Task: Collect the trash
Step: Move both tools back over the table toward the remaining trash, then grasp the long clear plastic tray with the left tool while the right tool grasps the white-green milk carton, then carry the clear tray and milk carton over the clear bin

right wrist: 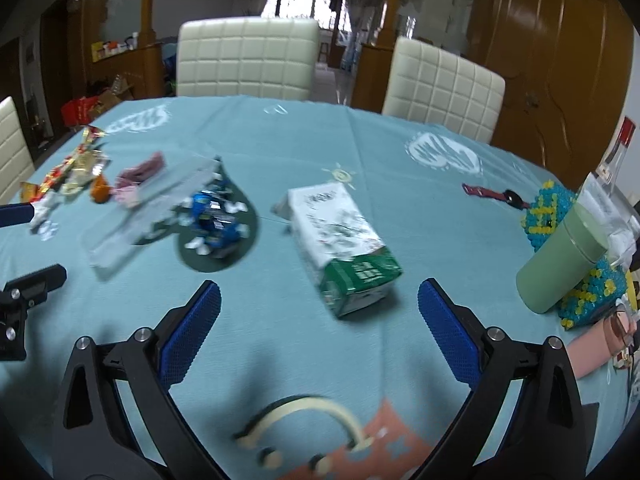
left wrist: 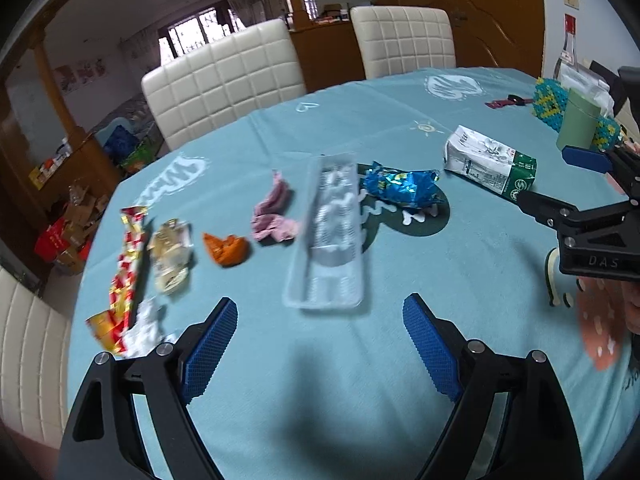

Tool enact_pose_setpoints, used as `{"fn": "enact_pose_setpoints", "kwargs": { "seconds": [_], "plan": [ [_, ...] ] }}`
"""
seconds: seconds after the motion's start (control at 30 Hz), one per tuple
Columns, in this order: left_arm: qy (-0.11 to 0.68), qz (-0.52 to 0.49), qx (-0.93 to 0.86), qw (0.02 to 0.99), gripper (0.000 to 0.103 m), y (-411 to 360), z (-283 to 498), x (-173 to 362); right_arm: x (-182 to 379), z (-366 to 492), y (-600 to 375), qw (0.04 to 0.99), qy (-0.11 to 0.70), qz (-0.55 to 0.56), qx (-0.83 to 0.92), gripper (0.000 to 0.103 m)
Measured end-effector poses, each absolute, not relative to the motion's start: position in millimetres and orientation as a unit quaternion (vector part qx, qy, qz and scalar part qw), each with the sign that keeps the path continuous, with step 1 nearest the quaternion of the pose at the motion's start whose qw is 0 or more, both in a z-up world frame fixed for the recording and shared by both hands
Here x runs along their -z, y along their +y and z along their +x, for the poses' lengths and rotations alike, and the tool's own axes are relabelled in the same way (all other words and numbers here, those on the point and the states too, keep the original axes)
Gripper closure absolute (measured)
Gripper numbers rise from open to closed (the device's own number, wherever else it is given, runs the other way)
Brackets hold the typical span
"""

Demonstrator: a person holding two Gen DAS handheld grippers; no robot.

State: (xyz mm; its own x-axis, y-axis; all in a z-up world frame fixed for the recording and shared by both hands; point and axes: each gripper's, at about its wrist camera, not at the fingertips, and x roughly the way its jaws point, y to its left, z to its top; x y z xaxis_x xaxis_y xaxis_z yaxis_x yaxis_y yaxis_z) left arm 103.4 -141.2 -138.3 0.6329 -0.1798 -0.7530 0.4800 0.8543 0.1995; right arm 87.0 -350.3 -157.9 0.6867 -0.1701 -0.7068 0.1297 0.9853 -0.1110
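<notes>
Trash lies spread on a light blue tablecloth (left wrist: 312, 380). In the left wrist view a clear plastic tray (left wrist: 330, 236) lies just beyond my open left gripper (left wrist: 320, 344). Left of the tray are a pink crumple (left wrist: 274, 216), an orange scrap (left wrist: 226, 248), a clear wrapper (left wrist: 172, 254) and a red-and-gold wrapper (left wrist: 126, 276). A blue foil wrapper (left wrist: 402, 188) and a white-and-green milk carton (left wrist: 490, 166) lie to the right. In the right wrist view my open right gripper (right wrist: 320, 332) hovers just short of the milk carton (right wrist: 340, 240), nothing between its fingers.
At the right table edge stand a pale green cup (right wrist: 560, 264) on a blue-and-yellow beaded thing (right wrist: 544, 216), a bottle (left wrist: 568, 48) and a red-black object (right wrist: 492, 194). Cream chairs (right wrist: 246, 60) line the far side. A cream handle (right wrist: 304, 424) on a salmon mat lies near me.
</notes>
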Motion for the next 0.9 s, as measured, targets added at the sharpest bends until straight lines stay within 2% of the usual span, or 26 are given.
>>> {"fn": "enact_pose_setpoints", "kwargs": {
  "seconds": [0.3, 0.37, 0.43, 0.5, 0.57, 0.63, 0.9],
  "plan": [
    [0.412, 0.221, 0.187, 0.864, 0.020, -173, 141, 169, 183, 127, -368, 0.909, 0.408, -0.019, 0.083, 0.012],
    [0.420, 0.217, 0.191, 0.860, 0.020, -174, 149, 174, 187, 133, -367, 0.907, 0.412, -0.022, 0.082, 0.015],
    [0.430, 0.207, 0.194, 0.857, 0.020, -174, 154, 177, 190, 136, -364, 0.905, 0.417, -0.029, 0.079, 0.027],
    [0.432, 0.198, 0.196, 0.858, 0.027, -172, 157, 179, 191, 136, -363, 0.904, 0.419, -0.036, 0.082, 0.037],
    [0.429, 0.192, 0.202, 0.859, 0.054, -170, 156, 178, 189, 133, -361, 0.908, 0.411, -0.034, 0.082, 0.043],
    [0.431, 0.193, 0.207, 0.857, 0.057, -170, 154, 176, 187, 130, -360, 0.910, 0.405, -0.032, 0.087, 0.047],
    [0.371, 0.184, 0.221, 0.883, 0.061, -156, 125, 139, 162, 110, -341, 0.922, 0.374, -0.035, 0.090, 0.048]
  ]
}}
